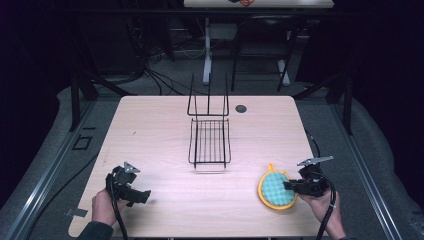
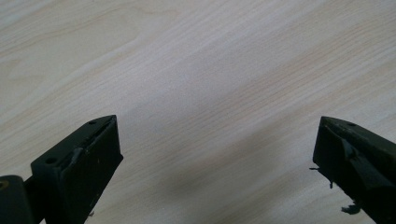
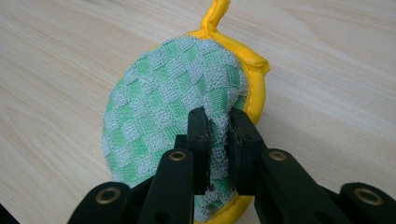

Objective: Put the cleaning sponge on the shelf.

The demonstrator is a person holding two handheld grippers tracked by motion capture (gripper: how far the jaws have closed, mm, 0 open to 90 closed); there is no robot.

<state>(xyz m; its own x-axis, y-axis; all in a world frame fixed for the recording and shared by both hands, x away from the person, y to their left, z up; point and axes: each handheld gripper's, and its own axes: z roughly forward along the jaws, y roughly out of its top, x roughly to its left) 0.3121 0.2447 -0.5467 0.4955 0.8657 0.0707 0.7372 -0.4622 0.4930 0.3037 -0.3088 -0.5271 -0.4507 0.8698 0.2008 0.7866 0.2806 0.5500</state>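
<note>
A round pot holder (image 1: 276, 189), green-and-white checked with a yellow rim and loop, lies on the wooden table (image 1: 165, 130) at the front right. My right gripper (image 1: 289, 186) is shut on its near edge; in the right gripper view the black jaws pinch a fold of the checked cloth (image 3: 159, 112), with the gripper (image 3: 218, 135) closed tight around it. My left gripper (image 1: 142, 196) rests at the front left, held by a hand. In the left gripper view its jaws stand wide apart over bare wood, gripper (image 2: 217, 140) open and holding nothing.
A black wire rack (image 1: 210, 140) with an upright back stands in the middle of the table. A small dark round spot (image 1: 241, 108) lies near the far edge. Dark floor, cables and another table's legs (image 1: 207, 50) lie beyond.
</note>
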